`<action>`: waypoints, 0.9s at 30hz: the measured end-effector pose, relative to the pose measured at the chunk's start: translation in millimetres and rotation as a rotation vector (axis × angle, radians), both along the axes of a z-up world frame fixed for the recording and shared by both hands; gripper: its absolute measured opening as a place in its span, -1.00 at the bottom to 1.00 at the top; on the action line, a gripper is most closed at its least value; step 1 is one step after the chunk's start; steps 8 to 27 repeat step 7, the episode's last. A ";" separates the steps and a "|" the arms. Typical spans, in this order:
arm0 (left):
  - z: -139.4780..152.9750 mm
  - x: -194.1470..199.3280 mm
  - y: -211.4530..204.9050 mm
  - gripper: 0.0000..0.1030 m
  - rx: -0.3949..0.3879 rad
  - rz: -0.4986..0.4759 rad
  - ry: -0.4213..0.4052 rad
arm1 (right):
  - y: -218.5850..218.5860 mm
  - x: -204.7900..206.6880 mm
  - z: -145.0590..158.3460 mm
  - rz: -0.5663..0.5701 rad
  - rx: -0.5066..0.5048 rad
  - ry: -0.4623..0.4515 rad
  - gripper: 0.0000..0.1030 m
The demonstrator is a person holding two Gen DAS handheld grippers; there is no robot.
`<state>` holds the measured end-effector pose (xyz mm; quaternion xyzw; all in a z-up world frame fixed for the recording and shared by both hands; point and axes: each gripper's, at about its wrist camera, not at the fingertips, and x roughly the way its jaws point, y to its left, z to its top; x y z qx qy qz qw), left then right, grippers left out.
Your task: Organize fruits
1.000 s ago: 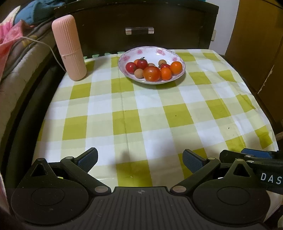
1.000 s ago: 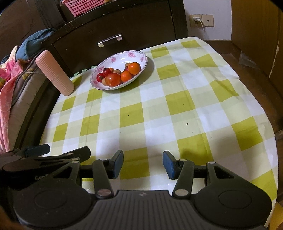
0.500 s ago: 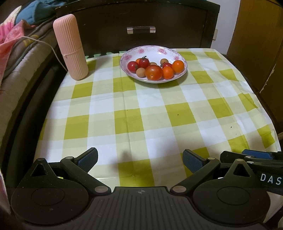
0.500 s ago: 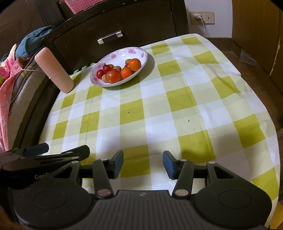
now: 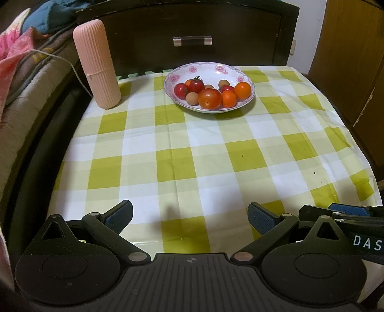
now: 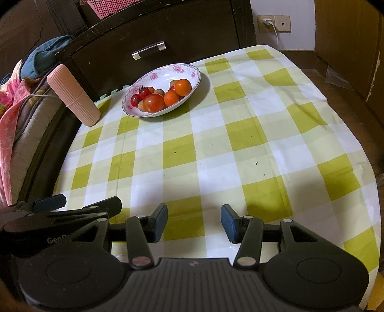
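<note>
Checked green-and-white cloth (image 5: 192, 153) covers the bench, and behind it stands a dark wooden cabinet (image 5: 192, 28) with a metal drawer handle (image 5: 192, 41). Toward 12 o'clock on the cloth, near the far edge, sits a white plate (image 5: 208, 72) with pink flowers on its rim. All the fruits (image 5: 211, 93) lie together in it: one large red tomato (image 5: 209, 98) at the front, small red cherry tomatoes (image 5: 181, 90) at about 10 o'clock of it, orange ones (image 5: 242, 90) at about 2 o'clock, and a few small tan round fruits (image 5: 192, 98) tucked among them. At 10 o'clock from the plate, well apart from it, a ribbed pink cylinder case (image 5: 96, 64) stands upright at the corner of the cloth. Past the bench's left edge lies bedding with pink and blue fabric (image 5: 14, 45) and a thin white cable (image 5: 60, 60). In the right wrist view a wall socket (image 6: 273, 23) with a white plug shows at 1 o'clock. The left hand-held gripper (image 5: 190, 215) hangs over the near edge of the cloth at 6 o'clock, its blue pads spread wide with nothing between them. The right hand-held gripper (image 6: 194, 221) sits just beside it, its pads apart by a narrower gap and also gripping nothing. Both are well apart from the plate.
</note>
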<state>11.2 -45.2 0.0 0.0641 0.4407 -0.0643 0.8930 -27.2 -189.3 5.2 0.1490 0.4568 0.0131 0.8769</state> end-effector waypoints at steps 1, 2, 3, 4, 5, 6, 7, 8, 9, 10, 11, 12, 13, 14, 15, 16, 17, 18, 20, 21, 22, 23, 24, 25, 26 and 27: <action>0.0 0.0 0.0 0.99 0.001 0.001 -0.001 | 0.0 0.0 0.0 0.000 0.000 0.000 -0.09; 0.2 0.1 -0.2 0.99 0.002 0.002 -0.001 | 0.0 0.0 0.0 0.000 0.000 -0.001 -0.09; 0.2 0.1 -0.2 0.99 0.002 0.005 -0.001 | 0.0 0.1 0.0 0.000 0.000 -0.001 -0.09; 0.0 0.0 -0.1 0.99 0.002 0.008 0.000 | 0.1 0.2 -0.3 0.000 0.000 -0.001 -0.09; -0.1 0.2 0.2 0.99 0.000 0.012 0.002 | 0.2 0.3 -0.2 0.001 0.000 0.000 -0.09; -0.4 0.5 0.6 0.99 -0.002 0.015 0.004 | 0.8 -0.1 -0.3 0.002 0.000 0.000 -0.09; -0.6 0.6 0.7 0.99 -0.003 0.019 0.006 | 1.2 -0.2 -0.4 0.003 -0.001 -0.001 -0.09; -0.6 0.6 0.7 0.99 -0.003 0.019 0.006 | 1.2 -0.2 -0.4 0.003 -0.001 -0.001 -0.09; -0.6 0.6 0.7 0.99 -0.003 0.019 0.006 | 1.2 -0.2 -0.4 0.003 -0.001 -0.001 -0.09; -0.6 0.6 0.7 0.99 -0.003 0.019 0.006 | 1.2 -0.2 -0.4 0.003 -0.001 -0.001 -0.09; -0.6 0.6 0.7 0.99 -0.003 0.019 0.006 | 1.2 -0.2 -0.4 0.003 -0.001 -0.001 -0.09; -0.6 0.6 0.7 0.99 -0.003 0.019 0.006 | 1.2 -0.2 -0.4 0.003 -0.001 -0.001 -0.09; -0.6 0.6 0.7 0.99 -0.003 0.019 0.006 | 1.2 -0.2 -0.4 0.003 -0.001 -0.001 -0.09; -0.6 0.6 0.7 0.99 -0.003 0.019 0.006 | 1.2 -0.2 -0.4 0.003 -0.001 -0.001 -0.09; -0.6 0.6 0.7 0.99 -0.003 0.019 0.006 | 1.2 -0.2 -0.4 0.003 -0.001 -0.001 -0.09; -0.6 0.6 0.7 0.99 -0.003 0.019 0.006 | 1.2 -0.2 -0.4 0.003 -0.001 -0.001 -0.09; -0.6 0.6 0.7 0.99 -0.003 0.019 0.006 | 1.2 -0.2 -0.4 0.003 -0.001 -0.001 -0.09; -0.6 0.6 0.7 0.99 -0.003 0.019 0.006 | 1.2 -0.2 -0.4 0.003 -0.001 -0.001 -0.09; -0.6 0.6 0.7 0.99 -0.003 0.019 0.006 | 1.2 -0.2 -0.4 0.003 -0.001 -0.001 -0.09; -0.6 0.6 0.7 0.99 -0.003 0.019 0.006 | 1.2 -0.2 -0.4 0.003 -0.001 -0.001 -0.09; -0.6 0.6 0.7 0.99 -0.003 0.019 0.006 | 1.2 -0.2 -0.4 0.003 -0.001 -0.001 -0.09; -0.6 0.6 0.7 0.99 -0.003 0.019 0.006 | 1.2 -0.2 -0.4 0.003 -0.001 -0.001 -0.09; -0.6 0.6 0.7 0.99 -0.003 0.019 0.006 | 1.2 -0.2 -0.4 0.003 -0.001 -0.001 -0.09; -0.6 0.6 0.7 0.99 -0.003 0.019 0.006 | 1.2 -0.2 -0.4 0.003 -0.001 -0.001 -0.09; -0.6 0.6 0.7 0.99 -0.003 0.019 0.006 | 1.2 -0.2 -0.4 0.003 -0.001 -0.001 -0.09; -0.6 0.6 0.7 0.99 -0.003 0.019 0.006 | 1.2 -0.2 -0.4 0.003 -0.001 -0.001 -0.09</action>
